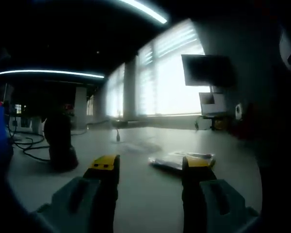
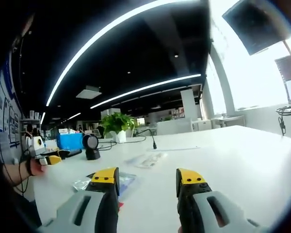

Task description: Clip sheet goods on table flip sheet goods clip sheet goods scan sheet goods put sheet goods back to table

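Sheet goods are the thing to be clipped first, and nothing is gripped yet. In the left gripper view the left gripper hangs just above the white surface with its jaws apart and empty — a flat clear packet lies just beyond the right jaw, near a dark round object at the left. In the right gripper view the right gripper is also held open and empty; a second clear packet lies flat beside and partly behind its left jaw, and a third sheet lies farther away. The left gripper is seen there at the far left, in a hand.

For a good clip, one jaw should be slid low under the packet's edge, since it lies flat and thin. The film looks slippery — it is better taken well inside the edge, not at the corner.
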